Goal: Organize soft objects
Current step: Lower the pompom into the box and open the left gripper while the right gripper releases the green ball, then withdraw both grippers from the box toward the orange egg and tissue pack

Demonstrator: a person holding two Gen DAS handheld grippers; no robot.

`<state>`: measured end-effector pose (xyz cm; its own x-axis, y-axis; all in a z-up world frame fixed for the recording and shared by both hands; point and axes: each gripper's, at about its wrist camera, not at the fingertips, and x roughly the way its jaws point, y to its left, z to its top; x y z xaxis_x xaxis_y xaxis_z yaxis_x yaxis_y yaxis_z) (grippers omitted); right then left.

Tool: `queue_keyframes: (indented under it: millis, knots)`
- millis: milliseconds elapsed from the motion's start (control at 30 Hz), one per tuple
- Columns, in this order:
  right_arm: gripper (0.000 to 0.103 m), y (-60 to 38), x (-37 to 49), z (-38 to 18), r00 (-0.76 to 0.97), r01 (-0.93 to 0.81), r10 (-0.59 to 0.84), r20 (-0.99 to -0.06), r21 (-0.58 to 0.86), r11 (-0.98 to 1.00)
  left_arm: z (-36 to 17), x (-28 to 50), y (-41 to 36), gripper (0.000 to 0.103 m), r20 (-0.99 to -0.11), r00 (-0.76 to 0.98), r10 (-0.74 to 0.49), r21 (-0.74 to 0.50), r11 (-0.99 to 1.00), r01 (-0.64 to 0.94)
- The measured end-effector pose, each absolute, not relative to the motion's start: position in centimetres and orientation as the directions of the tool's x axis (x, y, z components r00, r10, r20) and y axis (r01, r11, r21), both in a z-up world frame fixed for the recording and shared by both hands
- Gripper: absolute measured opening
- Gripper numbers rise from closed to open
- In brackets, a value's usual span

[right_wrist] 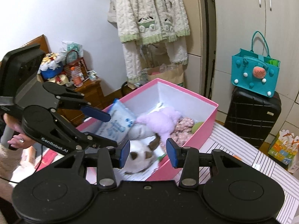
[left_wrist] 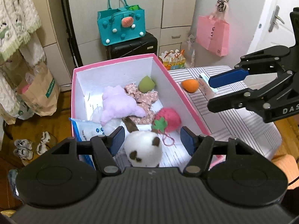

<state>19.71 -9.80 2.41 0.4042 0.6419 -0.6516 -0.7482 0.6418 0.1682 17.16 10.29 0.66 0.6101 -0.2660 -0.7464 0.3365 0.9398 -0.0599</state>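
A pink box (left_wrist: 179, 91) with a white inside stands on a striped surface. In it lie a purple plush (left_wrist: 117, 103), a floral cloth toy (left_wrist: 143, 97), a green sponge (left_wrist: 146, 84), a red knitted strawberry (left_wrist: 168, 120), a blue wipes pack (left_wrist: 87, 129) and a white-and-brown plush (left_wrist: 143, 150). My left gripper (left_wrist: 152, 140) is open over the box's near end, and the white plush lies below it, between its fingers. My right gripper (left_wrist: 210, 93) is open and empty, to the right of the box. An orange sponge (left_wrist: 190, 85) and a small packet (left_wrist: 206, 85) lie outside on the striped surface.
A teal felt bag (left_wrist: 121, 26) sits on a black suitcase (left_wrist: 132, 45) behind the box. A pink paper bag (left_wrist: 213, 35) hangs on the cupboard. Paper bags (left_wrist: 40, 93) and shoes (left_wrist: 24, 146) are on the floor at the left. The right wrist view shows the box (right_wrist: 198, 128) and hanging clothes (right_wrist: 151, 18).
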Motion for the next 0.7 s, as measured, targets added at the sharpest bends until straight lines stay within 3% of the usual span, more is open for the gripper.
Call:
queue_keyframes:
  millis: [700]
  knots:
    - [0.054,-13.6,12.0,5.9,0.442,-0.767,0.627,-0.642,0.093,0.635,4.3,9.7,6.9,0.074,-0.751,0.607,-0.259,0.014,0.913,0.407]
